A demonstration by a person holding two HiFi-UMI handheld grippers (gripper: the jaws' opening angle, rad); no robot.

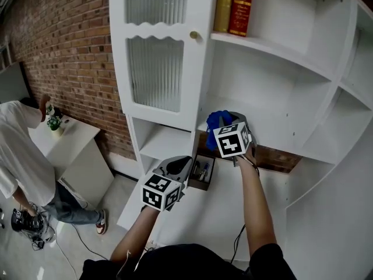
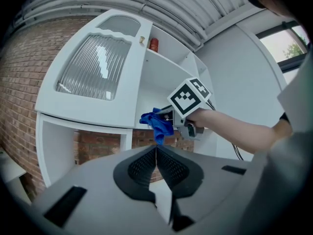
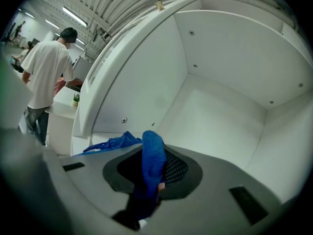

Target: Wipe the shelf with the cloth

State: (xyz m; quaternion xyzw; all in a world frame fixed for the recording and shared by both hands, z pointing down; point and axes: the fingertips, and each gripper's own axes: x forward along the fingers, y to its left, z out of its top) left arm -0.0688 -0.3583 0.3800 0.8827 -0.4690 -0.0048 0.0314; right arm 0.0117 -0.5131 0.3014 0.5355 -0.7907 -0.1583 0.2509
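A blue cloth (image 1: 219, 121) is pinched in my right gripper (image 1: 224, 127), which is shut on it at the front edge of a white shelf compartment (image 1: 265, 118). In the right gripper view the cloth (image 3: 153, 158) drapes between the jaws, one corner trailing left, with the bare shelf floor (image 3: 215, 126) ahead. My left gripper (image 1: 180, 167) hangs lower and to the left, shut and holding nothing. From the left gripper view, the right gripper (image 2: 168, 116) and the cloth (image 2: 157, 122) show above the closed jaws.
A ribbed-glass cabinet door (image 1: 156, 51) stands open left of the compartment. Books (image 1: 234, 6) stand on the shelf above. A dark tray of small items (image 1: 202, 172) sits lower down. A person in a white shirt (image 1: 16, 156) stands at a white side cabinet (image 1: 76, 150) by the brick wall.
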